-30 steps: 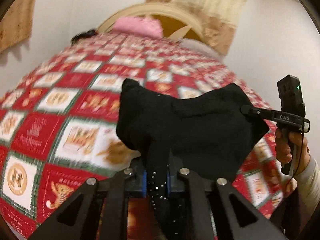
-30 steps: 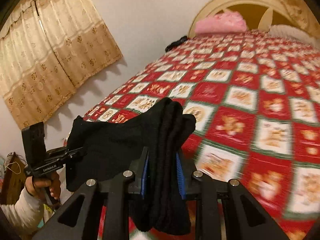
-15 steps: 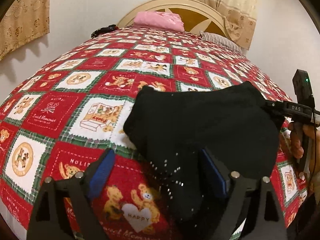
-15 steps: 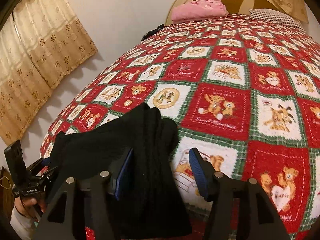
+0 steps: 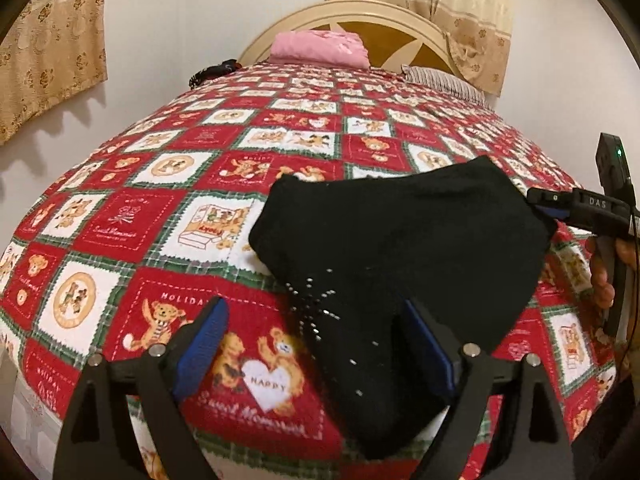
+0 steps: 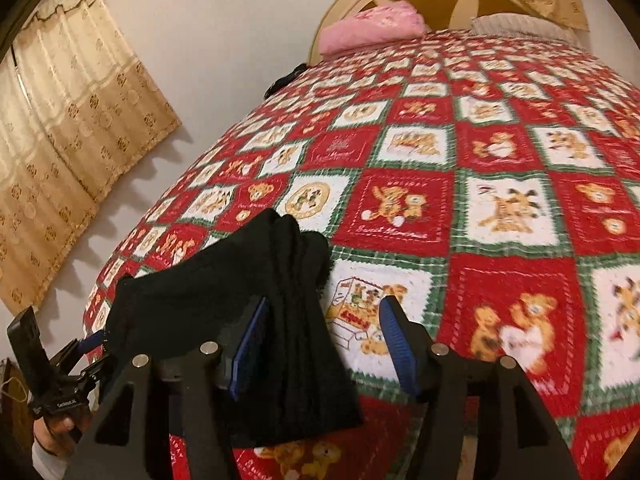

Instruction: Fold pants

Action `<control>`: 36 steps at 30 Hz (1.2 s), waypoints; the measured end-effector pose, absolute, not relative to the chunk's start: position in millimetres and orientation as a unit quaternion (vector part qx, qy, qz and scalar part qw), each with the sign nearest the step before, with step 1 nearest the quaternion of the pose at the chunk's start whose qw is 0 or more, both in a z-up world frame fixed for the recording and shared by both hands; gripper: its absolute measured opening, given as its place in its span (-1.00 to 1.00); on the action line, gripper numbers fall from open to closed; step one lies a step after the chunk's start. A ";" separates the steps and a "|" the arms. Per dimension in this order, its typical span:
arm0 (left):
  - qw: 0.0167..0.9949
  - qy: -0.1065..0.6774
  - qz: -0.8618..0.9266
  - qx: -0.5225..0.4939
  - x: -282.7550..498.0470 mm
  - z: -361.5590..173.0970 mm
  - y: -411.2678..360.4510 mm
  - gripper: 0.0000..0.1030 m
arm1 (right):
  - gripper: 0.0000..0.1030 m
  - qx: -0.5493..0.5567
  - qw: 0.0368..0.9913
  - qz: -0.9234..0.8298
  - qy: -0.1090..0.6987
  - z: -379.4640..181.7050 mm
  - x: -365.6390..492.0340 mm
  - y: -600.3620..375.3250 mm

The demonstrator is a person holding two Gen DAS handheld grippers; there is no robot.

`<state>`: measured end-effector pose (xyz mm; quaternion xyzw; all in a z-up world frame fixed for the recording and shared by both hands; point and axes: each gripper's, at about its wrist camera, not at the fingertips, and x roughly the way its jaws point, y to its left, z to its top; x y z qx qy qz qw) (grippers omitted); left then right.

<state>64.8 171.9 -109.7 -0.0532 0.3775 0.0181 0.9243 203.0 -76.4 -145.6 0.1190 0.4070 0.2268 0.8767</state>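
- Pants (image 5: 400, 248), black and already bundled into a thick folded packet, lie at the near edge of the bed, around 6 o'clock on the quilt (image 5: 168, 208), likely set there because it is the closest flat spot to the person.
- Left gripper (image 5: 316, 344) stands with its blue pads wide apart; one end of the packet lies between them untouched, a sprinkle of small shiny studs showing on the cloth, so nothing is being pinched.
- Right gripper (image 6: 322, 344) is likewise spread wide, the layered fold at the other end lying loose against its left pad. I judge both tools have let go so the bundle can settle flat.
- Each gripper is at one end of the packet, at 3 and 9 o'clock of it, which suits carrying it level.
- Farther off, toward 12 o'clock, a pink folded cloth (image 5: 320, 48) rests against the cream headboard (image 5: 400, 12), with a striped pillow (image 5: 444, 80) just beside it.
- Tan patterned curtains (image 6: 64, 152) hang along the wall at 9 o'clock.
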 end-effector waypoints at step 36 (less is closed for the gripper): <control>0.969 0.246 0.002 -0.030 -38.4 -11.7 105.3 1.00 | 0.32 -0.001 0.955 0.200 0.219 4.6 -5.1 -70.0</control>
